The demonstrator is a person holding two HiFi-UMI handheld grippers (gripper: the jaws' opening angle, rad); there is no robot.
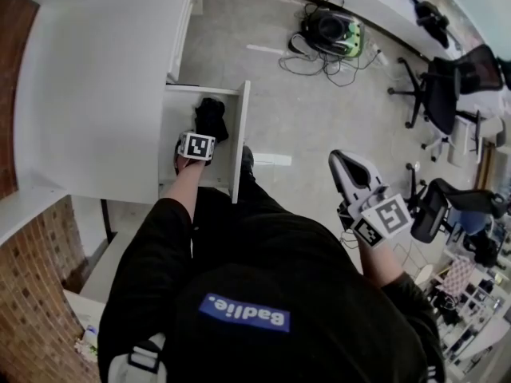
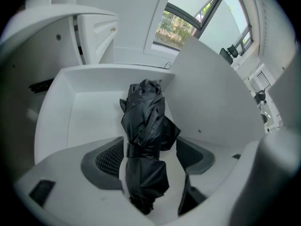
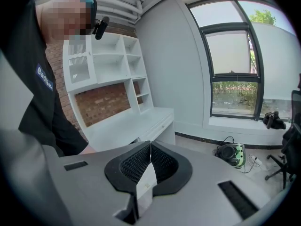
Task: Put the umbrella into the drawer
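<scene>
- Head view: a room with a grey floor (image 1: 319, 110), office chairs far to the right and a white bench (image 1: 96, 94) on the left. Its white open drawer (image 1: 239, 134) is pulled out towards the person.
- Head view: the black folded fabric umbrella (image 1: 211, 118) lies inside the drawer, just past the left hand-held gripper (image 1: 196, 153), which points steeply down into it. The umbrella's long axis runs from near to far, alongside the drawer's front panel.
- Head view: the right hand-held gripper (image 1: 351, 174) is held well apart to the right over the floor, so the left one is much the nearer.
- Left gripper view: the umbrella (image 2: 146, 145) lies straight ahead on the drawer's floor, with its strap round the middle. It reaches from under the left hand-held gripper (image 2: 148, 157) towards the drawer's far wall (image 2: 117, 72).
- Left gripper view: the jaws stand wide either side of the umbrella, and the ribbed pads (image 2: 109, 158) seem not to press it, so it looks released. I cannot tell which end is the handle.
- Right gripper view: the right hand-held gripper (image 3: 150, 149) has its jaws closed together on nothing. It faces the shelves, the bench and the window.
- The umbrella already rests in the drawer, so the next move probably turns on lifting the left gripper straight up off it.
</scene>
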